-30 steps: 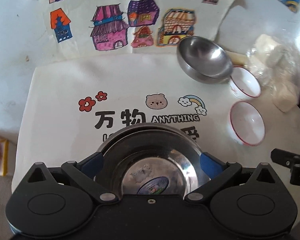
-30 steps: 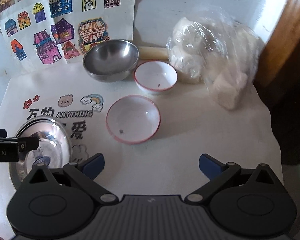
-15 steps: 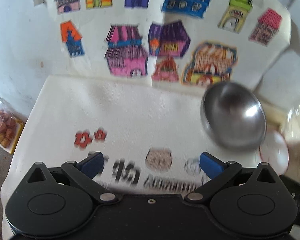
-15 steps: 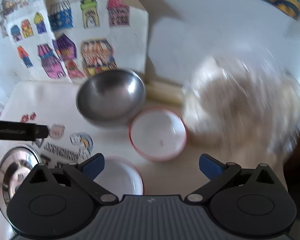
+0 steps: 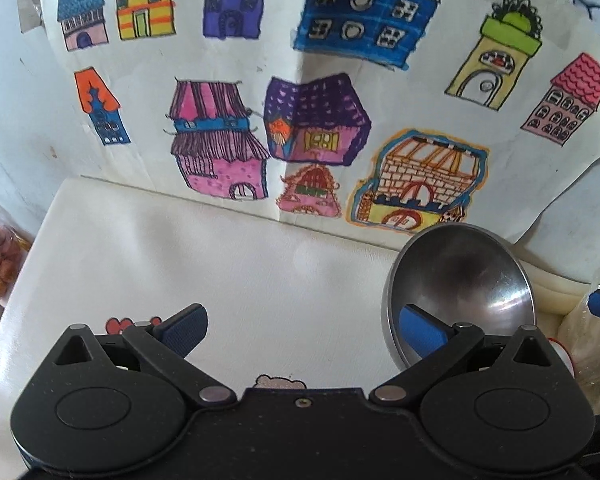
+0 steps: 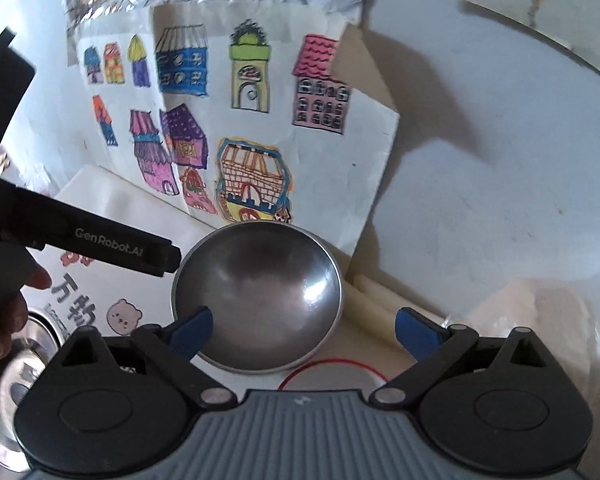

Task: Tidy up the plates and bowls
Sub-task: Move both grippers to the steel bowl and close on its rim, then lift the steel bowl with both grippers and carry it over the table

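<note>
Mostly hidden red-rimmed bowl (image 6: 332, 376) under right hand-held gripper (image 6: 304, 328); both hand-held grippers apart, empty.

Legible text, right wrist view: "GenRobot.AI" in pale lettering on the black body of the left gripper (image 6: 112, 249), which crosses the frame's left side. Two black Chinese characters, "万物", are printed on the white cloth (image 6: 100, 208) covering the tabletop, just below that gripper and beside a cartoon bear face. Left wrist view: no readable text; the house drawings on the paper (image 5: 300, 92) carry no words.
</note>
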A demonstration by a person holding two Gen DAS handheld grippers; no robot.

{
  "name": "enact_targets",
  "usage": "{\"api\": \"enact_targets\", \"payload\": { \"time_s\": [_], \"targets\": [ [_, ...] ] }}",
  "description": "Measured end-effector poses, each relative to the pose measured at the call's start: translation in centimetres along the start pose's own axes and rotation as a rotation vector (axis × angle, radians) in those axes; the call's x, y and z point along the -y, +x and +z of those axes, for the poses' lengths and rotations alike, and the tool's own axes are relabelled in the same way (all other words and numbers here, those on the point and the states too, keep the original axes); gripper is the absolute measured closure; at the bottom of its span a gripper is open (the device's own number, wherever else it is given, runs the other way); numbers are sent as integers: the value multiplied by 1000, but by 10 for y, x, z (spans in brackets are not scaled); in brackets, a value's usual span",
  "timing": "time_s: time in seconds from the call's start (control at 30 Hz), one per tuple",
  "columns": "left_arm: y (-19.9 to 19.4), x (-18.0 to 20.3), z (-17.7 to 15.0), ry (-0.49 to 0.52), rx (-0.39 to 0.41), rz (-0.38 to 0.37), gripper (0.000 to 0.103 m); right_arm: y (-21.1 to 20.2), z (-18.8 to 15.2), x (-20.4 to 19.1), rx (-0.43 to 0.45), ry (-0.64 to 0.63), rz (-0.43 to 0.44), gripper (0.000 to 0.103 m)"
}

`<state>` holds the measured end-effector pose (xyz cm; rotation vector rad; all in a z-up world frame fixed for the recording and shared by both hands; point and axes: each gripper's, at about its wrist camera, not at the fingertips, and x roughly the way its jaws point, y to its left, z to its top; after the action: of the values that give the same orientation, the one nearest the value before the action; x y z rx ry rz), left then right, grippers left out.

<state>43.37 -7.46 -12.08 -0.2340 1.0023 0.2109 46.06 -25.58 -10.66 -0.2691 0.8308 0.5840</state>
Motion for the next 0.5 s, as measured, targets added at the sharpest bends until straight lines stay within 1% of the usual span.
{"api": "enact_targets", "payload": {
  "time_s": [0.03,0.1,0.13,0.2,0.27,0.33,0.4,0.43,0.5],
  "targets": [
    [1,1,-1,-5,-4,-2,1,2,-1,-2,-1,-15,-4,3],
    [3,2,-1,-13,-11,-5,1,4,-6,-6,-5,-41,-3,11],
    [4,2,-2,-16,-15,-5,1,6,-7,-10,-13,-55,-12,12],
    [5,3,-2,-22,-17,-7,1,10,-9,-19,-16,-110,-63,12],
    [6,4,-1,-29,-19,-14,2,14,-9,-21,-19,-131,-81,12],
    [10,5,1,-31,-26,-27,5,21,-8,-21,-33,-126,-91,14],
    [12,9,3,-25,-31,-39,8,28,-7,-19,-46,-122,-102,21],
    [13,11,4,-21,-31,-47,11,32,-6,-18,-50,-117,-104,23],
    [15,14,6,-16,-43,-67,19,37,-5,-16,-59,-113,-106,32]
  ]
}}
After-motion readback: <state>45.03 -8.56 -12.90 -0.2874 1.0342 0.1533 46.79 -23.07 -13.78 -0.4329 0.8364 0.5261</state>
